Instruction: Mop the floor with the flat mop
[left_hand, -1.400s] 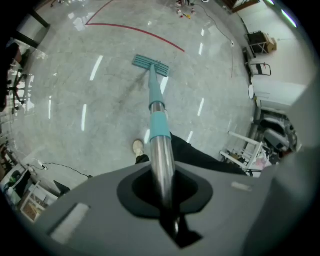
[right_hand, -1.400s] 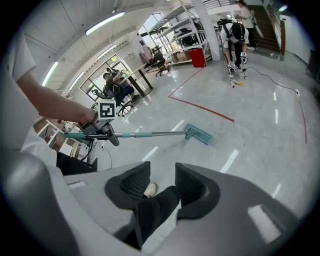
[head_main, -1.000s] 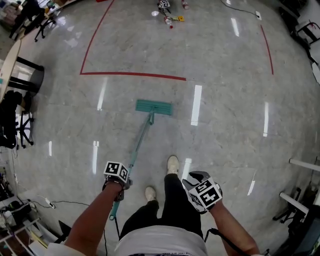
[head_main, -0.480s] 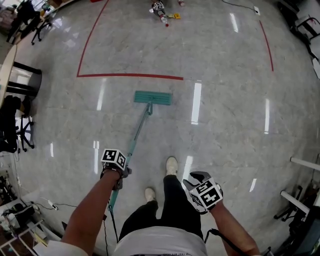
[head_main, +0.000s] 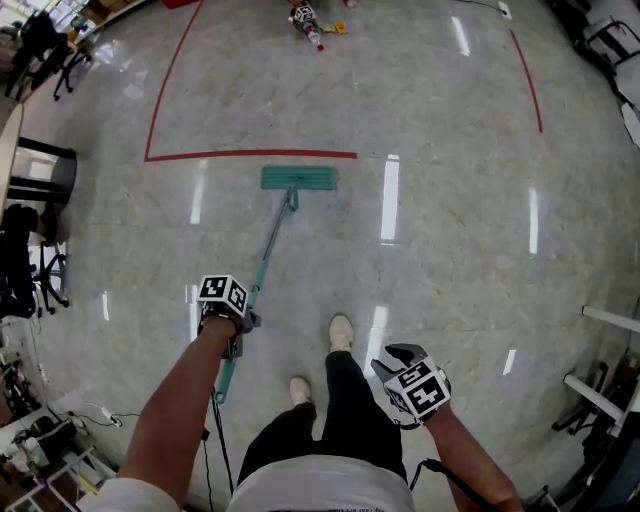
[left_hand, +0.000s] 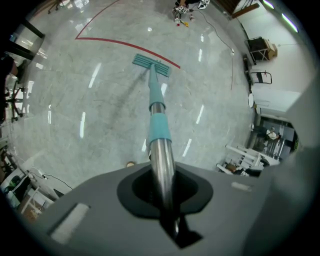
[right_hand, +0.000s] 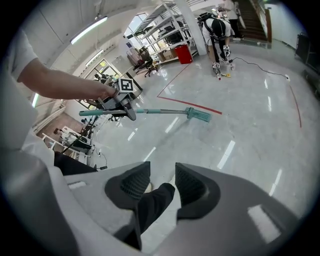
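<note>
The flat mop's teal head lies flat on the glossy grey floor, just short of a red tape line. Its teal and metal handle slants back to my left gripper, which is shut on it. In the left gripper view the handle runs out between the jaws to the mop head. My right gripper hangs beside the person's right leg, open and holding nothing. In the right gripper view the right gripper has only a trouser leg beyond it, and the mop is seen side-on.
The person's two shoes stand just right of the handle. Small objects and a marker cube lie on the far floor. Chairs and a round table line the left side, a cable trails behind, and white racks stand at right.
The mop head has slid forward, away from the person, up to the red line. My left gripper moved forward with the handle. The right gripper has barely moved.
</note>
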